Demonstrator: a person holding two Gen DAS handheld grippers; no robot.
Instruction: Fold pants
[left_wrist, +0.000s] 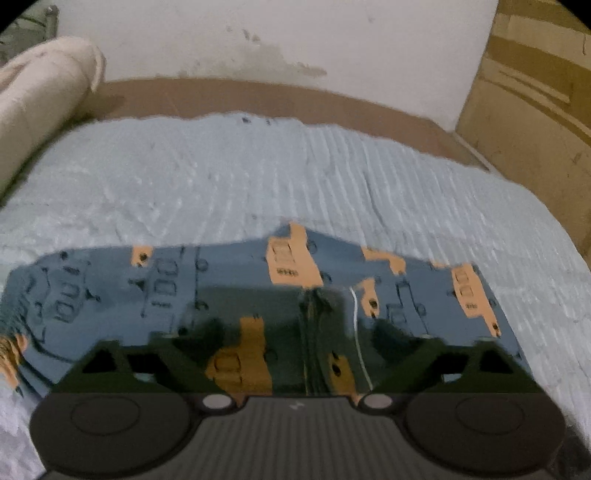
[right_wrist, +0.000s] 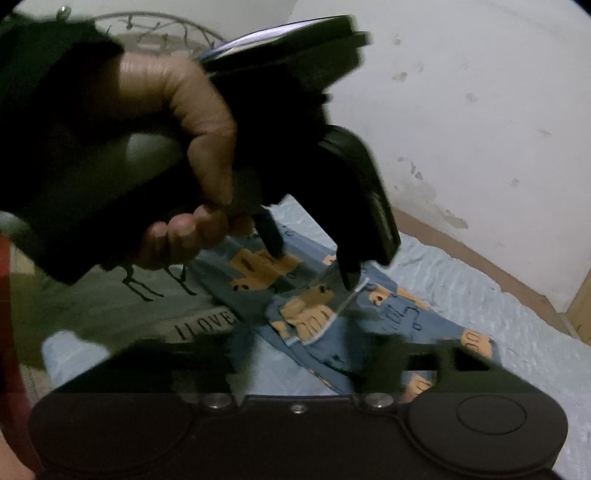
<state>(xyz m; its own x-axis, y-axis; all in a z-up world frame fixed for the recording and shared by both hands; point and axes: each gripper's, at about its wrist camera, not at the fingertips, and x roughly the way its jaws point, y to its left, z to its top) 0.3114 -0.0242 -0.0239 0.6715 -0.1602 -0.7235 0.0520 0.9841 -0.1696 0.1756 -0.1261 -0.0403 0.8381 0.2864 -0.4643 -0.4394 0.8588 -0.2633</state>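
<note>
Both sets of jaws spread wide, nothing clamped. Left gripper (left_wrist: 295, 334): fingers apart, tips low over the pants (left_wrist: 221, 291), which lie flat right under and ahead of them; fabric shows between the two fingers. From the right wrist view the left gripper (right_wrist: 312, 271) tips point down at the pants (right_wrist: 369, 325), at or touching the cloth near a white drawstring (right_wrist: 351, 299) — blur, contact unclear. Left hand (right_wrist: 184, 155) wraps its handle. Right gripper (right_wrist: 314, 354): fingers apart, blurred, hovering above the near edge of the pants. Pants are blue with orange print, spread on a light blue ribbed blanket (left_wrist: 258, 177). Grey printed garment (right_wrist: 110, 306) sits beside the pants.
</note>
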